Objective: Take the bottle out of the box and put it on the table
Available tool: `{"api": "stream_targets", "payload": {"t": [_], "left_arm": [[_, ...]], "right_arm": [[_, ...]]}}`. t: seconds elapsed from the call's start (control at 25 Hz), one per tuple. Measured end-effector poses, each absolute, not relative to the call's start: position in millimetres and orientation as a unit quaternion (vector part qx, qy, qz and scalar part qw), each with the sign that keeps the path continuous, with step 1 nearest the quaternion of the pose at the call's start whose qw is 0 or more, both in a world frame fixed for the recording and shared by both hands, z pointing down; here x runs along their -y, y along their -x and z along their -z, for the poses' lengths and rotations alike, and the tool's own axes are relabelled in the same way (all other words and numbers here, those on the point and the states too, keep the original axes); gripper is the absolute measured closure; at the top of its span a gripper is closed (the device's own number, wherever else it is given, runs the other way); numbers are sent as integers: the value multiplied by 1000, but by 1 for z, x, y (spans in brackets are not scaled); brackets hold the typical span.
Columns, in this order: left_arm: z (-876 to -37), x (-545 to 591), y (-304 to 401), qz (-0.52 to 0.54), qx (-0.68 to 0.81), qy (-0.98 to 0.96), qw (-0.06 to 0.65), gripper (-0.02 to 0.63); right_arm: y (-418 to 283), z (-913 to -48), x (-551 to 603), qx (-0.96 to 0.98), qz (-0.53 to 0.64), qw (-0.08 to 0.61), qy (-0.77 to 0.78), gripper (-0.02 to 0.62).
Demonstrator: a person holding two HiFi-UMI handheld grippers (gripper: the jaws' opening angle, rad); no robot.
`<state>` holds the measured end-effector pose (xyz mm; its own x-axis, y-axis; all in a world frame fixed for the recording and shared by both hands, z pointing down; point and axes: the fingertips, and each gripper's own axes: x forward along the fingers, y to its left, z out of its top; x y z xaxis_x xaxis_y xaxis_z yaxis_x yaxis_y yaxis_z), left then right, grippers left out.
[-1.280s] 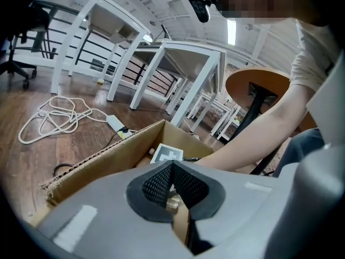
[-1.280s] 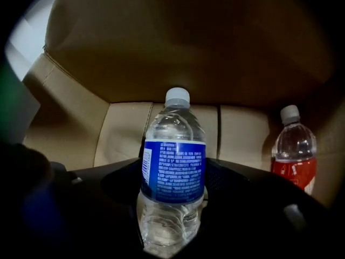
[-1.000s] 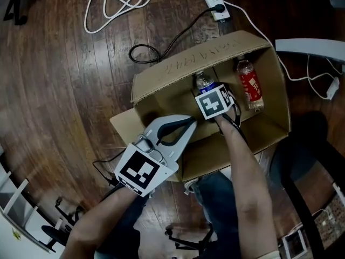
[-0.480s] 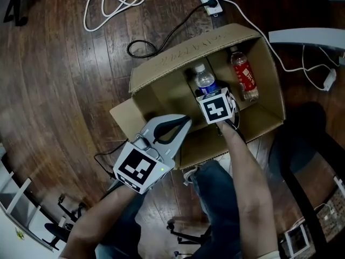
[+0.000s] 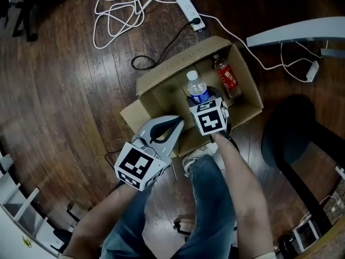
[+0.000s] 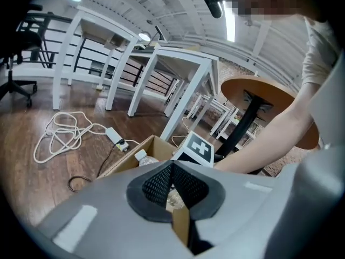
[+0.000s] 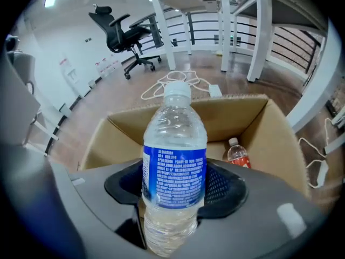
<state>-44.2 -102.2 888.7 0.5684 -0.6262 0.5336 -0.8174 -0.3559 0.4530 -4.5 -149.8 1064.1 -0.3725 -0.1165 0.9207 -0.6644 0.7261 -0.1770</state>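
head view: at frame centre the right gripper (image 5: 200, 99) pinches a blue-label bottle (image 5: 197, 87) upright, inside the outline of the open cardboard box (image 5: 161, 74) on the wooden floor (image 5: 64, 90). 1 red-label bottle (image 5: 227, 80) lies in the box's right part. the left gripper (image 5: 177, 124) hangs near the box's lower-left wall. a power strip (image 5: 188, 5) lies at top centre.

left gripper view: its fingers (image 6: 159, 179) are pressed together at lower centre.

right gripper view: the fingers (image 7: 223, 185) clamp the bottle's label from both sides, with the box behind. the bottle's base is hidden.
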Motion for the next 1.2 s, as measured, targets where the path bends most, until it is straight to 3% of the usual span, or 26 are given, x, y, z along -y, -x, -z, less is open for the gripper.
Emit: {"api": "stream_targets", "payload": {"t": [0.72, 1.2], "left_arm": [[-640, 116, 75, -108, 492, -815, 285, 615], [-443, 115, 104, -41, 520, -834, 178, 615]], "right_arm": [[43, -747, 146, 828, -256, 398, -300, 308], [63, -503, 147, 861, -198, 267, -385, 307]]}}
